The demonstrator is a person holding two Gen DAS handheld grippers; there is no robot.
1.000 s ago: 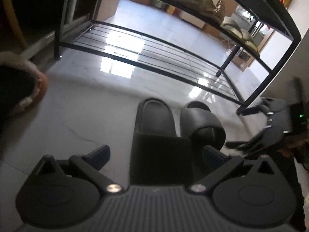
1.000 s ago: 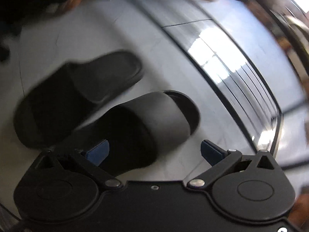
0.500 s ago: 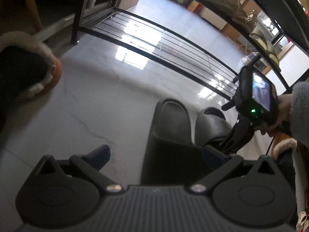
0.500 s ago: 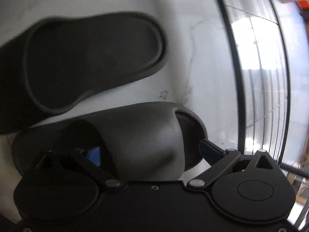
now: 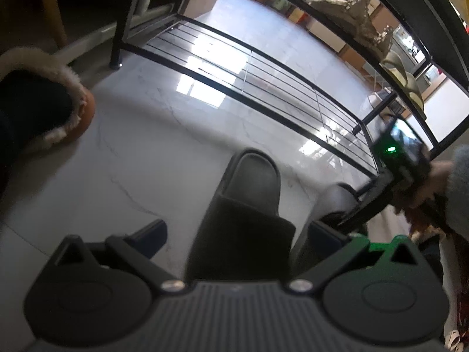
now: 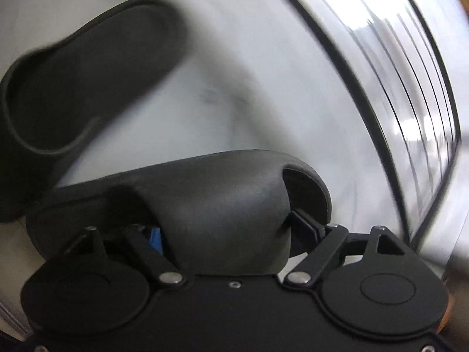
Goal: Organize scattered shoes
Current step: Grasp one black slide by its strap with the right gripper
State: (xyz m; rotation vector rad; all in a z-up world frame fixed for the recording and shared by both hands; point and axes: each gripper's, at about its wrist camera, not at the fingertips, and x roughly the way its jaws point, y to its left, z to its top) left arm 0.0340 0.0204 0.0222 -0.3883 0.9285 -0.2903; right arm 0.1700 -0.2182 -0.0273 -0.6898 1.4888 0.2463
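Right now my left tongs (image 5: 234,231) stand wide apart around a black slide sandal (image 5: 246,205) that lies on the pale marble floor (image 5: 146,161); the fingers sit either side of its strap and clear of it, gripping nothing. Its toe points toward twelve o'clock, at the black metal shoe rack (image 5: 249,88). At two o'clock in that view my right hand (image 5: 422,182) holds the other tool low over the second sandal (image 5: 337,199), just beside the first.

From the right wrist view, my right tongs (image 6: 225,228) have one finger tucked inside the second sandal (image 6: 217,199) under its strap and the other at the toe opening, the strap pinched between them. The first sandal (image 6: 88,88) lies at ten o'clock.

On the rack, the lowest wire shelf (image 5: 263,79) holds nothing; the shelf above carries a tan sneaker (image 5: 348,14) and a pale shoe (image 5: 404,79). A fur-lined slipper (image 5: 58,108) sits at nine o'clock.
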